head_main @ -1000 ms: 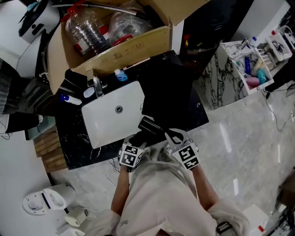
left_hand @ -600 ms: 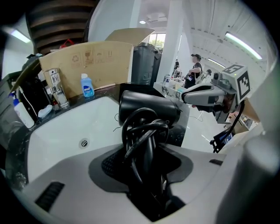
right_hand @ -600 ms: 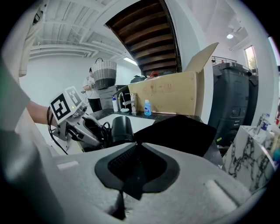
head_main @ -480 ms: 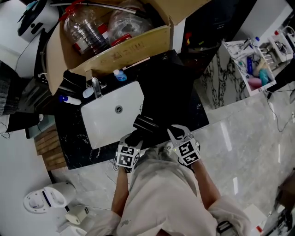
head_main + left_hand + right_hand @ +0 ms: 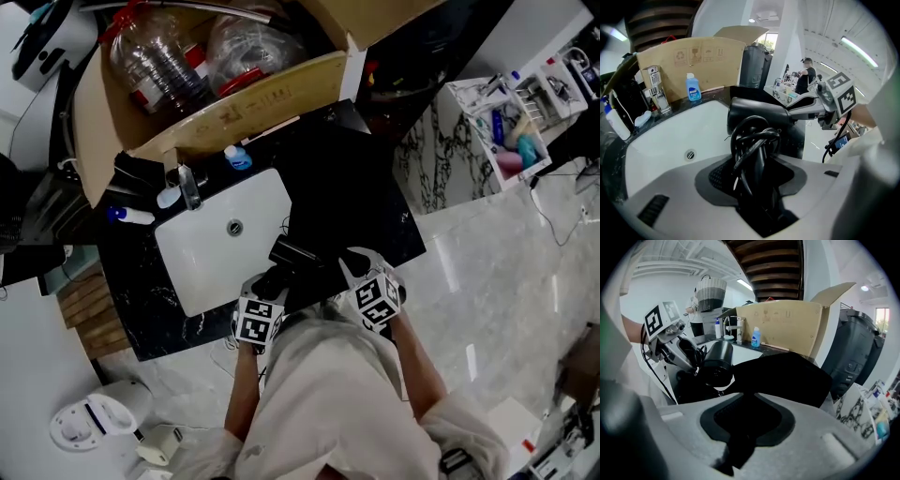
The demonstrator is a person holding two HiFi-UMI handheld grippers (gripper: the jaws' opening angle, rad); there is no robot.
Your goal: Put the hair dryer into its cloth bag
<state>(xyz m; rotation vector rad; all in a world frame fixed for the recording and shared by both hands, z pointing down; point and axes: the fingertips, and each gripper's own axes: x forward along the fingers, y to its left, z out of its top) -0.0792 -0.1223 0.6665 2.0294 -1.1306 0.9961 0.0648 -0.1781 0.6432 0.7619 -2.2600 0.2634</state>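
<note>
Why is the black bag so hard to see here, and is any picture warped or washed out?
Head view: dim, black-on-black over the countertop, pale streaks of glare on the floor. Right gripper view: fisheye curving, dark corners, the cloth bag a featureless black mass. Left gripper view: same warping; the hair dryer is sharp, ceiling lights blown out.

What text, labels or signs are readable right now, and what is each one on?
No words can be read anywhere.
cardboard box: three small printed handling symbols; its lettering is too faint to read.
blue bottle: label too small to read.
marker cube: square code pattern, no letters.
</note>
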